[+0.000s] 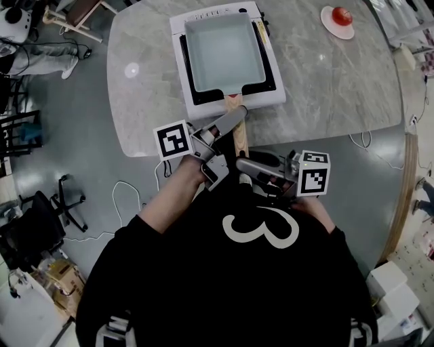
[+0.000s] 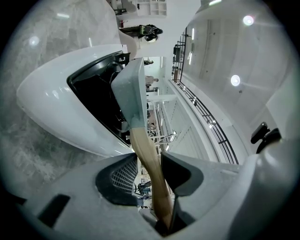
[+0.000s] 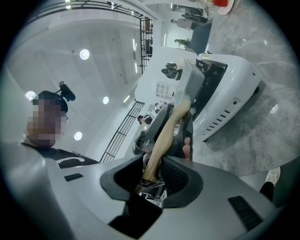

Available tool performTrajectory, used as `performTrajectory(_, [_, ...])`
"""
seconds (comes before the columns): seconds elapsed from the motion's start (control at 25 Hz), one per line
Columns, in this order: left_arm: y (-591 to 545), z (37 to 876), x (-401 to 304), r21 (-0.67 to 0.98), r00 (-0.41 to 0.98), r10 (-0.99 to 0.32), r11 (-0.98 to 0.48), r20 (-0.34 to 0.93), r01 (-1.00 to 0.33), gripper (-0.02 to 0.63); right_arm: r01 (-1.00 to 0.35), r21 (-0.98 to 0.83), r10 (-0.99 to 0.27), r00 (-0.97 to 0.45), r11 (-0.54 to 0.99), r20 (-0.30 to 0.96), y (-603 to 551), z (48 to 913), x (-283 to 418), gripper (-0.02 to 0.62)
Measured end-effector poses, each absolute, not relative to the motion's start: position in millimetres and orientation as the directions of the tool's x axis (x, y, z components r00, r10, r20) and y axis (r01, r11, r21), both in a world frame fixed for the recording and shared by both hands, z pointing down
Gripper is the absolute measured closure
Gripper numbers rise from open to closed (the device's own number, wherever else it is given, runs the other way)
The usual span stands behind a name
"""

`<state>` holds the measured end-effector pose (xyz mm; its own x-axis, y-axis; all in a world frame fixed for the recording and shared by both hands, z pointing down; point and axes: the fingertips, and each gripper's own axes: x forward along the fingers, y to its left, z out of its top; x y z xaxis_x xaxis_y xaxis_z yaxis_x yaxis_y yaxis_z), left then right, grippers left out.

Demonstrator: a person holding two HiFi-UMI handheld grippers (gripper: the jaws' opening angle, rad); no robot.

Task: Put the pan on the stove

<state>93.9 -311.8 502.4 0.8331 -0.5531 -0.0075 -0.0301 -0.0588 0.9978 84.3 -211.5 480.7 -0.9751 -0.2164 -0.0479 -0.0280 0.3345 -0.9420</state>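
The pale grey square pan [image 1: 224,53] sits on the white stove [image 1: 271,95], its wooden handle [image 1: 239,135] pointing out over the table's near edge. My left gripper [image 1: 230,120] reaches round the handle near the pan. In the left gripper view the handle [image 2: 152,173] lies against one jaw, with a visible gap to the other, so my left gripper [image 2: 149,161] is open. My right gripper [image 1: 247,165] holds the handle's free end. In the right gripper view the handle [image 3: 166,131] is pinched between the pads of my right gripper [image 3: 154,164], with the stove [image 3: 229,93] beyond.
The stove stands on a grey marble table [image 1: 339,88]. A white plate with a red thing on it [image 1: 339,20] sits at the table's far right. Cables [image 1: 129,196] and a black chair [image 1: 41,223] are on the floor to the left.
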Motion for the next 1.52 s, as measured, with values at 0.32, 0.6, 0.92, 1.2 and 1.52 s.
performTrajectory(0.32, [-311.3,503.2,96.4,0.996,0.846,-0.533,-0.079,-0.014,-0.033,0.442,-0.034,-0.936,-0.218,-0.975,0.351,-0.046,-210.8,481.2,84.2,0.492])
performTrajectory(0.6, [-310.6,501.2,95.5,0.996,0.841,-0.539,-0.091,-0.04,-0.011,0.399,-0.065,-0.93,-0.22,-0.975,0.362,-0.018,-214.5,483.3,87.2,0.486])
performTrajectory(0.92, [-306.2,504.1,84.9,0.991,0.831,-0.556,-0.124,-0.03,-0.047,0.361,-0.139,-0.91,-0.285,-0.958,0.39,0.024,-222.3,484.6,98.9,0.417])
performTrajectory(1.2, [-288.1,500.0,71.7,0.979,0.823,-0.567,-0.173,-0.009,-0.108,0.356,-0.24,-0.834,-0.339,-0.938,0.497,0.068,-230.2,473.4,119.5,0.419])
performTrajectory(1.52, [-258.9,480.6,49.8,0.886,0.789,-0.609,-0.317,0.085,-0.339,0.357,-0.324,-0.74,-0.382,-0.919,0.59,0.099,-226.5,446.6,131.6,0.488])
